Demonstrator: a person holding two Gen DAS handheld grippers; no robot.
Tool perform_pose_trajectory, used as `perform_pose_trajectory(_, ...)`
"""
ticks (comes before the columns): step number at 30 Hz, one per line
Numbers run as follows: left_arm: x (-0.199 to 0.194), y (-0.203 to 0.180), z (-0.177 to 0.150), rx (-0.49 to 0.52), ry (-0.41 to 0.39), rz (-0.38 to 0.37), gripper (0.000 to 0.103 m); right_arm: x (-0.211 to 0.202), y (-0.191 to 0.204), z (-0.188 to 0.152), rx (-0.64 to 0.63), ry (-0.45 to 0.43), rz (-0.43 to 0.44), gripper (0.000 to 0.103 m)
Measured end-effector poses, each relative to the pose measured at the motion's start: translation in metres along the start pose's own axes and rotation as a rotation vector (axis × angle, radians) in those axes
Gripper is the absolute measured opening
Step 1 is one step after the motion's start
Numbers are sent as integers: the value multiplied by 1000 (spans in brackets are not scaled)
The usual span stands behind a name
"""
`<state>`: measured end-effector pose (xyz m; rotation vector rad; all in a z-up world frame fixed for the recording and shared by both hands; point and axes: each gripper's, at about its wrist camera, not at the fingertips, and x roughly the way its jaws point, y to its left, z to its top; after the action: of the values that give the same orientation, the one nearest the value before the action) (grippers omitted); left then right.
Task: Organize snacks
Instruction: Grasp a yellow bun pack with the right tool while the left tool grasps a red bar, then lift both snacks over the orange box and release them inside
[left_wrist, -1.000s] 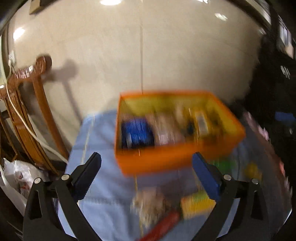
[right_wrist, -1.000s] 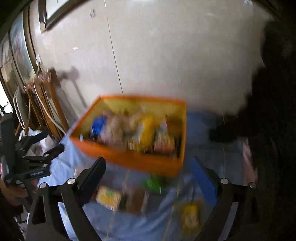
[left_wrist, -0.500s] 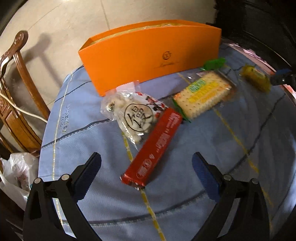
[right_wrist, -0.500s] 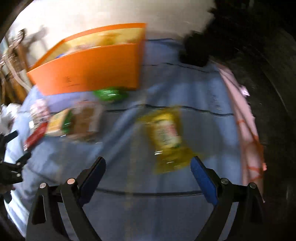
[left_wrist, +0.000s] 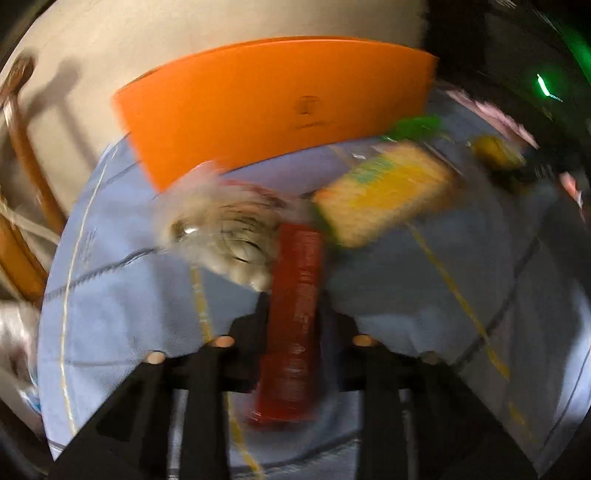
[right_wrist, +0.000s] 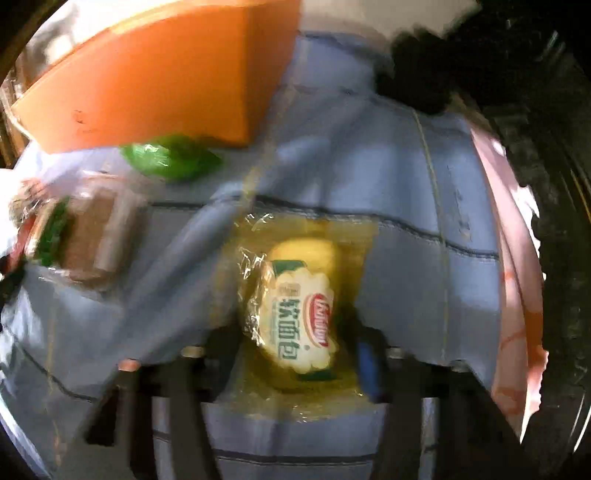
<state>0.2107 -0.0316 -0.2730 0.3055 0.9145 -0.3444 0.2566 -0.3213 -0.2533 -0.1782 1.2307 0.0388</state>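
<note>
In the left wrist view a red snack bar (left_wrist: 295, 266) lies lengthwise between the black fingers of my left gripper (left_wrist: 295, 306). Its jaws are closing and sit tight against the bar's sides. A clear packet of pale rice crackers (left_wrist: 225, 232) touches the bar's far end. In the right wrist view a yellow bread packet (right_wrist: 299, 295) lies between the fingers of my right gripper (right_wrist: 295, 350). Those jaws are closing too, with the pads against the wrapper. The orange box (left_wrist: 277, 99) (right_wrist: 147, 85) stands behind the loose snacks.
A yellow biscuit pack (left_wrist: 384, 192) (right_wrist: 96, 236) and a green packet (left_wrist: 413, 125) (right_wrist: 170, 157) lie on the blue tablecloth (right_wrist: 406, 184) in front of the box. A wooden chair (left_wrist: 33, 177) stands off the table's left. A pink cloth (right_wrist: 517, 277) edges the right side.
Both grippers have dropped to the table and gone from wide open to closed in, the left around the red bar, the right around the yellow bread packet.
</note>
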Motion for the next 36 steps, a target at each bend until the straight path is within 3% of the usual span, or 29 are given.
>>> perform_pose_trajectory(4, -9, 7, -3, -88, -1, -33, 23, -13, 18, -8, -25, -28, 31, 43)
perform_pose_trajectory(10, -36, 16, -11, -106, -32, -72, 23, -45, 29, -22, 69, -85, 134, 43)
perform_pose_trajectory(21, -107, 26, -3, -181, -152, -101, 23, -123, 45, -32, 117, -209, 242, 43)
perform_pose_trajectory(28, -133, 33, 48, -193, -220, -84, 23, -176, 45, -2, 111, -313, 237, 43)
perform_pose_trajectory(36, -161, 61, 159, -186, -321, -25, 23, -236, 50, 81, 50, -438, 220, 43)
